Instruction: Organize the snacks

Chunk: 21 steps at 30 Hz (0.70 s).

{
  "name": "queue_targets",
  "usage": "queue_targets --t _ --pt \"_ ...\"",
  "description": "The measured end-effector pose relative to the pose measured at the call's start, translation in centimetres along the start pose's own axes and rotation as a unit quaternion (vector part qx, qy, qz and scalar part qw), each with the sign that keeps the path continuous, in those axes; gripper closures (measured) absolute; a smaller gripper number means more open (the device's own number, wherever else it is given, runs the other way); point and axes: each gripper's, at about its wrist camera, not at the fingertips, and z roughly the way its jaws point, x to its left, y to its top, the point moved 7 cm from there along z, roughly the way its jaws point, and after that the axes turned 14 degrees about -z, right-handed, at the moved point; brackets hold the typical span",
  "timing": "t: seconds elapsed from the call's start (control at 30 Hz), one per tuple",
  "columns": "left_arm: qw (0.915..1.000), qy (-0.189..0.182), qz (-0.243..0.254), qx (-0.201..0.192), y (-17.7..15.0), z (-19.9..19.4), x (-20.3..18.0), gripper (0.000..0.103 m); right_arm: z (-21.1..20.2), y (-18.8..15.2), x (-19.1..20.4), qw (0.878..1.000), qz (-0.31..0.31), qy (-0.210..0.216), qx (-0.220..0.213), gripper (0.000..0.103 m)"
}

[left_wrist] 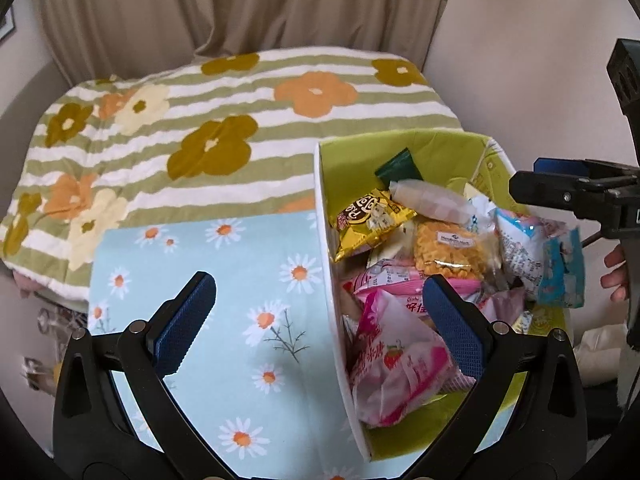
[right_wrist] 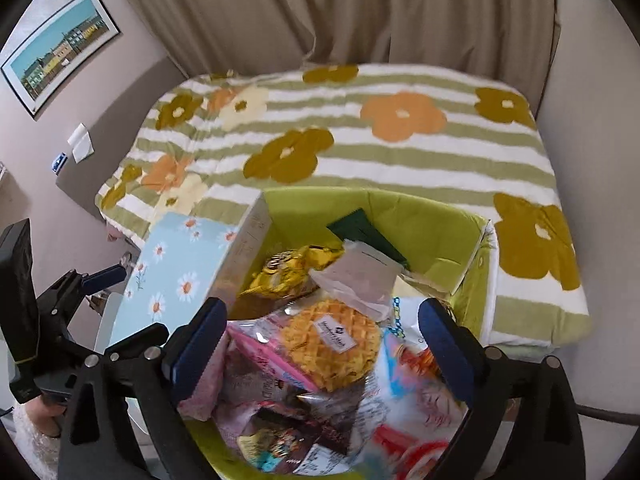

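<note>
A box (left_wrist: 326, 240) with a white wall and a green lining stands on the bed, full of snack packets. Among them are a yellow packet (left_wrist: 372, 220), a clear pack of orange waffle crisps (left_wrist: 448, 256), a pink strawberry packet (left_wrist: 400, 360) and a dark green packet (left_wrist: 400, 166). My left gripper (left_wrist: 320, 324) is open and straddles the box's left wall, one finger over the daisy panel (left_wrist: 240, 280), the other over the pink packets. My right gripper (right_wrist: 324, 350) is open above the heap, with the waffle pack (right_wrist: 332, 344) lying between its fingers, untouched by the pads.
The box (right_wrist: 420, 220) rests on a green-striped flowered blanket (left_wrist: 240, 120), with a beige curtain (left_wrist: 240, 8) behind. A hand (left_wrist: 616, 276) holds the right gripper's handle. A framed picture (right_wrist: 60, 48) hangs on the left wall.
</note>
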Motion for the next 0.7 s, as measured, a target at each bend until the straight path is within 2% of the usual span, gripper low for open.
queue_targets --t 0.23,0.47,0.6,0.7 --pt "0.9987 -0.004 0.017 -0.047 0.1 -5.1 0.5 0.0 -4.3 0.7 3.6 0.998 -0.007 -0.042 -0.05 0.008" --pt "0.991 -0.018 0.006 -0.133 -0.1 -13.7 3.3 0.0 -10.4 0.3 9.5 0.988 -0.01 -0.104 -0.113 0.008" --pt "0.9814 -0.027 0.001 -0.19 -1.6 -18.8 5.5 0.0 -13.9 -1.5 14.0 0.975 -0.008 -0.154 -0.159 0.008" --pt "0.9758 -0.02 0.009 -0.218 -3.4 -21.4 7.1 0.0 -15.7 -3.3 16.9 0.964 -0.001 -0.191 -0.185 0.007"
